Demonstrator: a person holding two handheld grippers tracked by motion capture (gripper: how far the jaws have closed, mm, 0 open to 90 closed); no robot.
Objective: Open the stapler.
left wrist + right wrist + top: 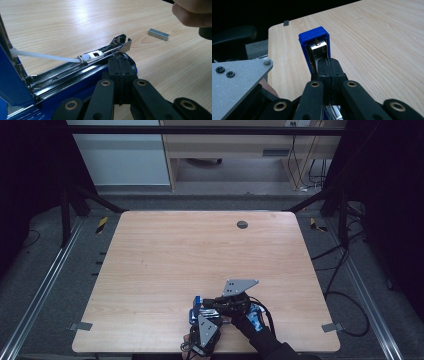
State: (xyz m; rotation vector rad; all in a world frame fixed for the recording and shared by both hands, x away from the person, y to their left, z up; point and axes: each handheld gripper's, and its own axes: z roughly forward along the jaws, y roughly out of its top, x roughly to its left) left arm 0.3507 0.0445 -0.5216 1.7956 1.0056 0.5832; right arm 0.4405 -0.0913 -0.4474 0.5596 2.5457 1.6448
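A blue stapler lies open near the table's front edge. Its blue lid is swung up and its metal magazine is bared, with a white pusher rod running along it. My left gripper is shut, its tips against the front of the stapler's base, just below the magazine's mouth. My right gripper is shut too, its tips touching the metal under the raised lid. In the high view the left gripper and right gripper crowd together over the stapler. A strip of staples lies apart on the wood.
The wooden table has a round dark grommet near its far edge. A hand shows at the top right of the left gripper view. The left gripper's grey plate sits close to the right gripper.
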